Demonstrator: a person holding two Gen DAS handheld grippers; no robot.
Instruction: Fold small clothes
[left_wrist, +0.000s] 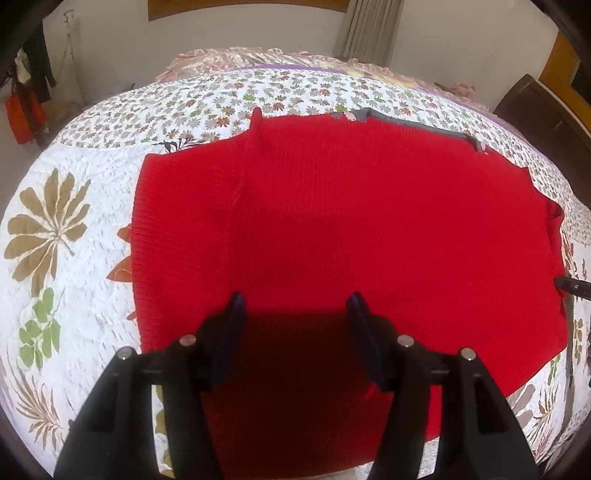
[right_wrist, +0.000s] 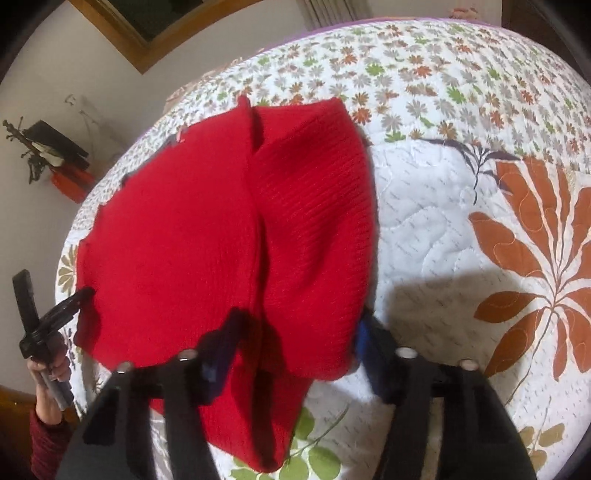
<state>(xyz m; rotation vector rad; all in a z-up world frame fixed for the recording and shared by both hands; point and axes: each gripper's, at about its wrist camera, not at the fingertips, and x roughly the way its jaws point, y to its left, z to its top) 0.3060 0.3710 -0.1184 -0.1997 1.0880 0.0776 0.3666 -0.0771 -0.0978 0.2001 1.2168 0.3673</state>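
A red knitted garment (left_wrist: 369, 221) lies spread flat on the flowered quilt (left_wrist: 74, 206), with a grey trim (left_wrist: 406, 123) along its far edge. My left gripper (left_wrist: 295, 306) hovers open over the garment's near part, with nothing between its fingers. Only the tip of my right gripper (left_wrist: 567, 283) shows at the garment's right edge. In the right wrist view one side of the red garment (right_wrist: 184, 229) is folded over the middle. My right gripper (right_wrist: 297, 332) stands open with the near end of that fold between its fingers. My left gripper (right_wrist: 82, 295) sits at the garment's left edge.
The quilt (right_wrist: 461, 240) stretches bare to the right of the garment. A hand (right_wrist: 51, 369) in a dark red sleeve holds the left gripper. Ruffled pink bedding (left_wrist: 221, 59) lies at the far end of the bed. Dark wooden furniture (left_wrist: 546, 110) stands at the right.
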